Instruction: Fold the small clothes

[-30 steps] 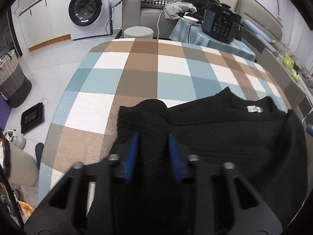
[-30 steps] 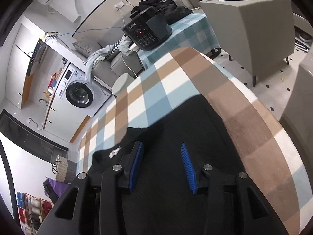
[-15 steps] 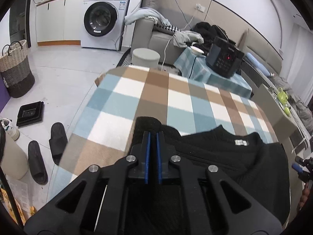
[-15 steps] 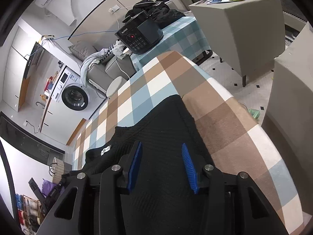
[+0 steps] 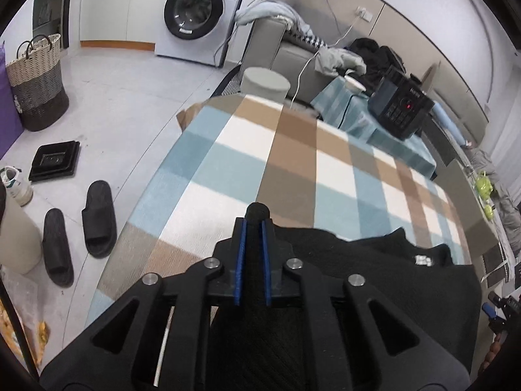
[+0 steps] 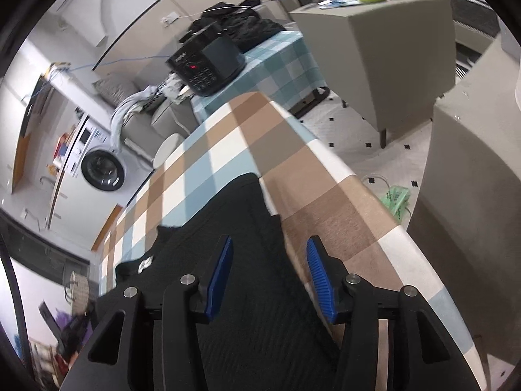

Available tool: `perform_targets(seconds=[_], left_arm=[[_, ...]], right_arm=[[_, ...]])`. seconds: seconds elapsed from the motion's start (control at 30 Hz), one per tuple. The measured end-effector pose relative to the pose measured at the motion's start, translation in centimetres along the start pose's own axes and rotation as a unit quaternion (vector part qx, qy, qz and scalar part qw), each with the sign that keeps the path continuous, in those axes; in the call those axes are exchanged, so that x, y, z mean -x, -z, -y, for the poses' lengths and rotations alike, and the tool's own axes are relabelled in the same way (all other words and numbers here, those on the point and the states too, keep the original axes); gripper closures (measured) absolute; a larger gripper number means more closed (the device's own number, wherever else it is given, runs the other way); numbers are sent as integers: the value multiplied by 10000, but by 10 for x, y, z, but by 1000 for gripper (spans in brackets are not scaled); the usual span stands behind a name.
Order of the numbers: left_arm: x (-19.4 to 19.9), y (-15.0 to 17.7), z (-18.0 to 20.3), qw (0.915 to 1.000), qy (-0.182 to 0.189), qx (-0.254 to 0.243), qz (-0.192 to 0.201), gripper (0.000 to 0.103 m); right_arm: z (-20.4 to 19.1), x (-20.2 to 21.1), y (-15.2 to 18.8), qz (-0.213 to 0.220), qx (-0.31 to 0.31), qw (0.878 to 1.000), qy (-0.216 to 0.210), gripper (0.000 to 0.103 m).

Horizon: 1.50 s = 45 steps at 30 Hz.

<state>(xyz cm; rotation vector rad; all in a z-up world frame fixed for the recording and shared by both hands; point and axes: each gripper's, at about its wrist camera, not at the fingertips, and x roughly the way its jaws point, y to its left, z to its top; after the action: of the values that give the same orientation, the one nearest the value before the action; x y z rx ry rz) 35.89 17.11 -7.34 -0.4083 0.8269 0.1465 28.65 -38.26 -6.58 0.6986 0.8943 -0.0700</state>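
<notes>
Checked in blue, brown and white, the tablecloth point(image 5: 293, 163) is carrying a black knit top point(image 5: 374, 277) along its near edge while a washing machine point(image 5: 195, 13) and a sofa point(image 5: 293, 52) are sitting blurred beyond; the left gripper point(image 5: 253, 228) is tilting steeply down at the table, its blue pads point(image 5: 241, 260) pinching a narrow roll of the black knit, a sleeve by the look of it, whose tip is poking out past the pads; those jaws are easing apart even as the fabric is filling the slot, and the likely trouble lies there: the sleeve may be slipping free before it is laid across the body, leaving a crooked fold. The right gripper point(image 6: 268, 273) is angling down over the top's right edge, its jaws widening and standing roughly half apart, one pad over the knit, the other over bare cloth, neither pressing on anything; with nothing pinning that side, the garment may be dragging or bunching as the left hand is pulling.
</notes>
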Motion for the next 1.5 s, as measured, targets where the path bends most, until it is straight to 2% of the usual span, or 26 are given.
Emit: perform_targets(seconds=[0.03,0.07,0.17,0.23,0.33,0.4,0.47,0.53,0.63,0.67,0.7,0.73,0.77,0.87,1.0,1.13,1.27,1.33,1.4,1.47,1.5], left_arm=[[-2,0,0,10000,-26,-27,-76,77],[-3,2,0,9999,-41,-55,-134,56],[1,4,-2,9998,-149,-131,-60,34],[-2,4,-1,9992,-189,-253,-247,28],[-5,8,-1,9974,-296,-468,-460,28],[-6,11,-1,9961,-345,-616,-524,28],[-8,13,-2,9953,-429,-732,-475,28],[-10,14,-3,9955,-392,-738,-450,30],[-13,13,-4,9966,-244,-666,-409,42],[-14,13,-3,9968,-206,-665,-389,52],[-16,13,-2,9968,-180,-678,-375,59],[-18,13,-1,9969,-139,-677,-387,83],[-20,13,-1,9970,-74,-653,-409,98],[-14,14,1,9980,-71,-615,-142,101],[8,10,1,9982,-15,-554,242,102],[22,1,1,9983,53,-412,412,102],[17,2,4,9987,-8,-405,320,102],[10,5,6,9990,-119,-433,86,101],[5,9,4,9986,-269,-413,-185,100],[9,14,-1,9984,-290,-363,-307,95],[14,18,-5,9986,-304,-338,-288,92]], right_arm=[[-1,-4,-2,-24,-13,10000,-43,55],[-3,-11,-4,-76,0,10000,-36,55],[-11,-28,-10,-179,82,9998,-87,55],[-17,-38,-12,-173,190,9997,-35,55],[-27,-51,-14,-145,390,9990,130,56],[-32,-53,-15,-33,570,9983,136,70],[-35,-52,-15,51,742,9971,130,89],[-37,-44,-15,239,877,9958,-142,96],[-41,-25,-12,635,1090,9907,-500,96],[-42,-20,-12,738,1131,9892,-573,96],[-43,-18,-13,765,1156,9893,-454,96],[-43,-19,-14,751,1159,9895,-429,96],[-42,-20,-15,716,1127,9901,-434,96],[-40,-25,-15,652,1065,9913,-408,96],[-42,-13,-13,904,1109,9879,-597,97],[-43,-8,-19,1017,1079,9876,-512,97],[-37,-20,-26,881,950,9915,-123,97],[-32,-32,-28,524,859,9949,104,95],[-22,-33,-27,308,641,9975,38,90],[-14,-21,-22,287,485,9983,-125,70],[-11,-11,-17,355,463,9981,-200,67]])
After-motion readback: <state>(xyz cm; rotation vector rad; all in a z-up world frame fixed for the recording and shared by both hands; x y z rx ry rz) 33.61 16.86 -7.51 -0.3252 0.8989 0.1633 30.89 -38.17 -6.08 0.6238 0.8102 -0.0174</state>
